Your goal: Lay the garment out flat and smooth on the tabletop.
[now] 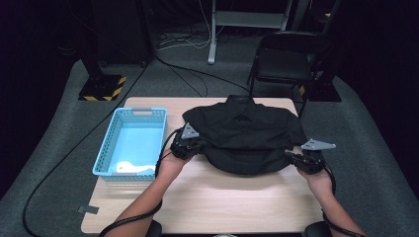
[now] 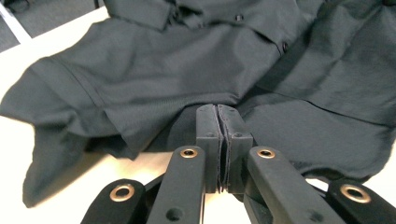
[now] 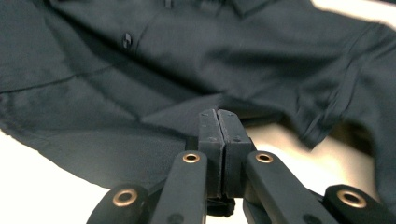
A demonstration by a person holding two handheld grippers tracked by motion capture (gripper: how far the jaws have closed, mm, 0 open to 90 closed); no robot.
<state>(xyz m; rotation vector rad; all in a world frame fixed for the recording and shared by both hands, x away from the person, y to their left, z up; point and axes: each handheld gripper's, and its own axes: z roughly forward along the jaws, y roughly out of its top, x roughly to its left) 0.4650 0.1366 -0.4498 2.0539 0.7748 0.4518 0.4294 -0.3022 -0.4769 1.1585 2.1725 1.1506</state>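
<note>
A black short-sleeved button shirt [image 1: 242, 128] lies front up on the wooden table [image 1: 212, 197], collar at the far side. My left gripper [image 1: 197, 146] is at the shirt's lower left edge, my right gripper [image 1: 291, 157] at its lower right edge. In the left gripper view the jaws [image 2: 217, 109] are pressed together on a thin fold of the shirt [image 2: 140, 79], and the cloth rises off the table there. The right gripper view shows the jaws [image 3: 217, 114] pinched shut on the shirt [image 3: 93, 130] the same way. The lower hem hangs slack between the two grippers.
A light blue plastic basket [image 1: 106, 148] stands left of the shirt with a white cloth [image 1: 131, 167] in its near end. Behind the table are a black chair [image 1: 286, 59], floor cables and a stand base with yellow-black tape [image 1: 104, 89]. Bare table lies near the person.
</note>
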